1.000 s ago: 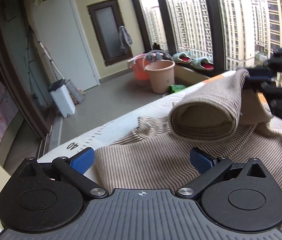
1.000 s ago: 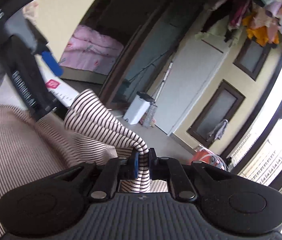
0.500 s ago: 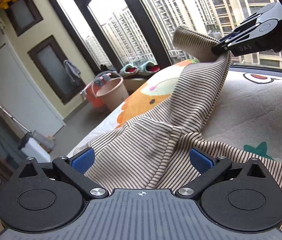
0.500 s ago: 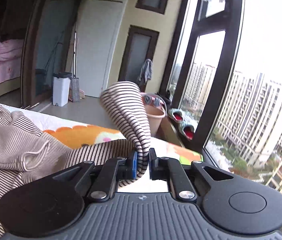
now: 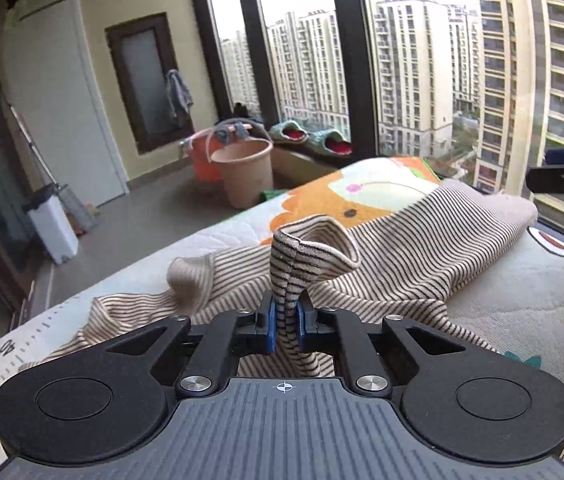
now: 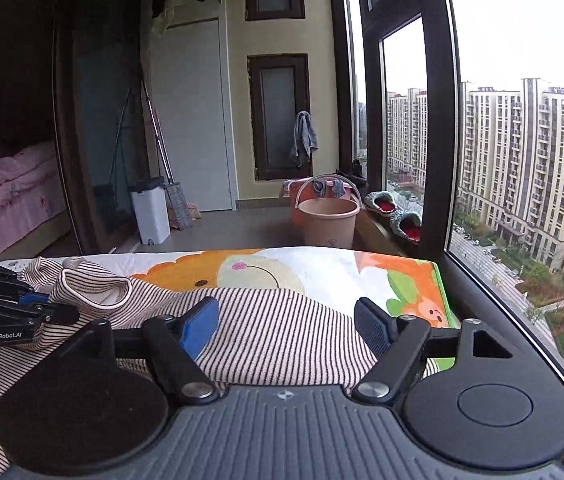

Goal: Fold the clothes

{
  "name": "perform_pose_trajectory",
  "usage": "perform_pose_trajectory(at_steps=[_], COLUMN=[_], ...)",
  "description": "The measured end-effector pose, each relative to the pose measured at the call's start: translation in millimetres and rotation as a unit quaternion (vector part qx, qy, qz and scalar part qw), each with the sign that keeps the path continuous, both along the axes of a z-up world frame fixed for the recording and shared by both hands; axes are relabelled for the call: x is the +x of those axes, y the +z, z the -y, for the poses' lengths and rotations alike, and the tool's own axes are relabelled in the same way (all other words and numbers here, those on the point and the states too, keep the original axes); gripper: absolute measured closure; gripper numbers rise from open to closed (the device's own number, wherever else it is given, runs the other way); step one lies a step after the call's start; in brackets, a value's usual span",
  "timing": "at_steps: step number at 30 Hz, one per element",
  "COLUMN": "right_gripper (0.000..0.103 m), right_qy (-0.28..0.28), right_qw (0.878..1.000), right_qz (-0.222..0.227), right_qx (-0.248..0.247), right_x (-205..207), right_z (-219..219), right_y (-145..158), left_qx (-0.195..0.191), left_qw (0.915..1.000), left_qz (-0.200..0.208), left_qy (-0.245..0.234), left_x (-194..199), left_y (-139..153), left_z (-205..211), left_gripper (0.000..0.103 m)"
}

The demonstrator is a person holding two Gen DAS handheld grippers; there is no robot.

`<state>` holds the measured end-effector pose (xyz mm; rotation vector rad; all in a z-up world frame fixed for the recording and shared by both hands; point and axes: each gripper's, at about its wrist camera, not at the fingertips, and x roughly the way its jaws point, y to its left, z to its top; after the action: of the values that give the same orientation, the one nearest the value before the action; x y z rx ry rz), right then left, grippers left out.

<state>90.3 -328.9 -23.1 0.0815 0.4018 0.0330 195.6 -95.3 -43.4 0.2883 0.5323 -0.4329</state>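
A beige shirt with thin dark stripes (image 5: 402, 264) lies rumpled on a cartoon-print mat (image 5: 542, 300). My left gripper (image 5: 284, 316) is shut on a raised fold of the shirt, blue pads pressing both sides. From the right wrist view, the left gripper (image 6: 42, 308) sits at the left edge by the shirt's collar. My right gripper (image 6: 286, 322) hovers low over the shirt (image 6: 274, 352), its jaws opening wide. Striped cloth lies below them and the pads do not press on it. The right gripper's dark tip (image 5: 562, 176) shows at the far right of the left wrist view.
The mat (image 6: 322, 268) ends at a far edge, with bare floor beyond it. Two buckets (image 6: 328, 220) stand by the window, with green slippers (image 6: 398, 216) on the sill. A white bin (image 6: 150, 208) and a mop lean near the door. Dark window frames run along the right.
My left gripper went from wide open to shut on a shirt fold. My right gripper rolled level, let go of the striped cloth it carried and opened; that cloth now lies flat.
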Motion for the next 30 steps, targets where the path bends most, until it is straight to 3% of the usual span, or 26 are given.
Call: perform_pose_trajectory(at_steps=[3, 7, 11, 15, 19, 23, 26, 28, 30], right_gripper=[0.015, 0.006, 0.004, 0.001, 0.000, 0.000, 0.000, 0.000, 0.000], right_qy=[0.028, 0.068, 0.096, 0.126, 0.145, 0.151, 0.143, 0.132, 0.119], right_qw=[1.000, 0.997, 0.994, 0.990, 0.985, 0.981, 0.980, 0.979, 0.978], right_qz=[-0.002, -0.026, -0.047, -0.070, -0.092, -0.114, -0.131, -0.143, -0.164], right_qx=[0.012, 0.025, 0.013, -0.008, -0.032, -0.041, -0.046, -0.051, -0.045], right_x=[-7, 0, 5, 4, 6, 8, 5, 2, -1], right_z=[-9, -25, -48, -74, -97, -111, -116, -117, -117], right_y=[4, 5, -1, -4, -8, -12, -14, -15, -17], left_qx=[-0.038, -0.065, -0.082, -0.085, -0.084, -0.115, -0.135, -0.148, -0.155], left_qw=[0.9977, 0.9862, 0.9617, 0.9352, 0.9119, 0.8938, 0.8921, 0.9017, 0.9159], left_qz=[0.026, 0.042, 0.046, 0.057, 0.061, 0.047, 0.032, 0.021, 0.012], left_qy=[0.050, 0.146, 0.257, 0.339, 0.397, 0.431, 0.430, 0.406, 0.370], left_x=[-9, -13, -26, -48, -68, -83, -96, -108, -122], left_y=[24, 43, 52, 52, 47, 41, 39, 40, 43], left_z=[-47, -126, -206, -268, -308, -337, -342, -333, -317], left_gripper=[0.092, 0.092, 0.091, 0.091, 0.091, 0.083, 0.073, 0.057, 0.027])
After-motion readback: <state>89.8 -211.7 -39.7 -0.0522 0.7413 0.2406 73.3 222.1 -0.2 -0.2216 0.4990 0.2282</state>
